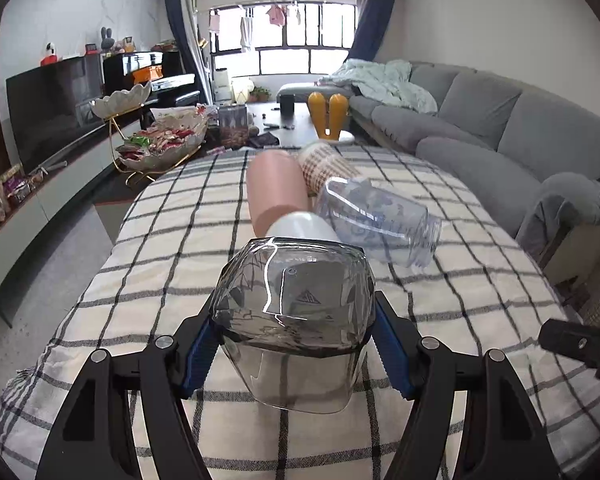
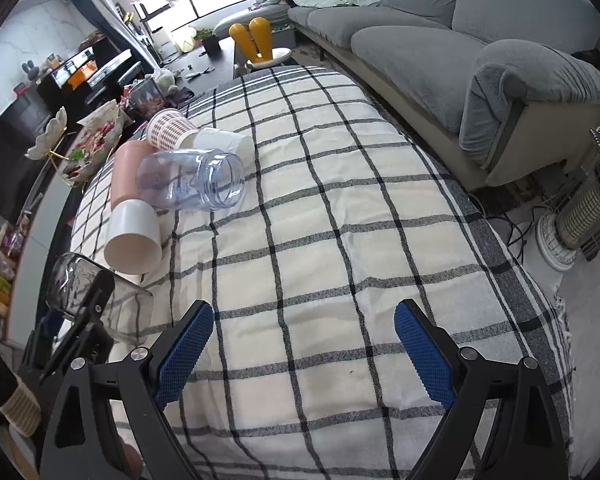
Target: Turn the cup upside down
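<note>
My left gripper (image 1: 294, 354) is shut on a smoky clear plastic cup (image 1: 294, 300), held bottom up with its rim toward the checked tablecloth (image 1: 160, 260). The same cup shows at the left edge of the right wrist view (image 2: 80, 296), beside the left gripper. My right gripper (image 2: 304, 354) is open and empty above the cloth. Beyond lie a pink and white cup (image 1: 274, 196) on its side, a clear bluish jar (image 1: 376, 220) on its side, and a checked paper cup (image 1: 326, 164) on its side.
A grey sofa (image 1: 500, 128) runs along the right. A snack stand (image 1: 160, 140) and a TV (image 1: 48, 108) are at the left. A yellow rabbit-ear object (image 1: 328, 114) stands past the table's far end. A heater (image 2: 580, 208) stands on the floor at the right.
</note>
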`<action>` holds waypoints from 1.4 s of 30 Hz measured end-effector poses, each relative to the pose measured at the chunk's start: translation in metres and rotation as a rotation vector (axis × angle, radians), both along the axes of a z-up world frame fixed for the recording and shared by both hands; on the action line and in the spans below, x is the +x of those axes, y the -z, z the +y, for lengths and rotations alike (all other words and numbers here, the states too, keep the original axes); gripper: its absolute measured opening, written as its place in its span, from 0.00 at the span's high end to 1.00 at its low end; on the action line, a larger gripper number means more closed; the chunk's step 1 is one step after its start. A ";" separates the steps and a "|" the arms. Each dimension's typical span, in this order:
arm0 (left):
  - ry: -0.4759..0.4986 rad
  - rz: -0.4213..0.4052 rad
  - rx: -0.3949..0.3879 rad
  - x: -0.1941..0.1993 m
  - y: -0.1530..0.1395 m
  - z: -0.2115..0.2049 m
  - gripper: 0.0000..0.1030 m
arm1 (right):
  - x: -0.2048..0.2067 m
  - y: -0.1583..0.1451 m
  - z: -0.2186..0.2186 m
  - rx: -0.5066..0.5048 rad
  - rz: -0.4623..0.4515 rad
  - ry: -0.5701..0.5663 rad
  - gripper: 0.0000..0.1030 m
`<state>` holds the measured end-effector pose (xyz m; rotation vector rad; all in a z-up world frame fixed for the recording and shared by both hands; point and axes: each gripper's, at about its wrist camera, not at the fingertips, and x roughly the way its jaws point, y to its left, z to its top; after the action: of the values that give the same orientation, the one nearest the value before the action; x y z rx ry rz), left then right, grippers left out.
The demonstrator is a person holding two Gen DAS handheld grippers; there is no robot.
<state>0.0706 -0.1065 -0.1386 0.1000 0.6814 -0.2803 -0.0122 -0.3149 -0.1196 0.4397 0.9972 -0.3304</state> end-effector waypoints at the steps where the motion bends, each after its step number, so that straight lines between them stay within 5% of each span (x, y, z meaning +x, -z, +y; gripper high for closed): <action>1: 0.001 0.012 0.002 0.000 0.003 -0.001 0.32 | -0.001 0.001 -0.001 0.002 0.002 0.002 0.10; 10: 0.008 0.030 0.039 -0.005 0.009 -0.006 0.32 | -0.003 0.004 -0.005 0.020 0.008 0.010 0.10; 14: 0.015 0.019 0.010 -0.011 0.003 -0.002 0.17 | -0.004 0.005 -0.005 0.030 0.016 0.015 0.10; 17: 0.025 0.033 0.008 -0.014 0.000 0.000 0.17 | -0.004 0.002 -0.003 0.031 0.012 0.007 0.10; 27: 0.014 0.085 -0.040 -0.031 -0.037 0.022 0.12 | -0.012 -0.036 0.016 -0.066 -0.112 -0.039 0.10; 42: -0.106 0.157 0.001 -0.042 -0.067 0.072 0.11 | -0.014 -0.073 0.060 -0.132 -0.254 -0.134 0.10</action>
<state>0.0282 -0.0341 -0.0717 0.0429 0.8398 -0.1867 -0.0263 -0.2547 -0.0467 0.2851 0.7473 -0.2118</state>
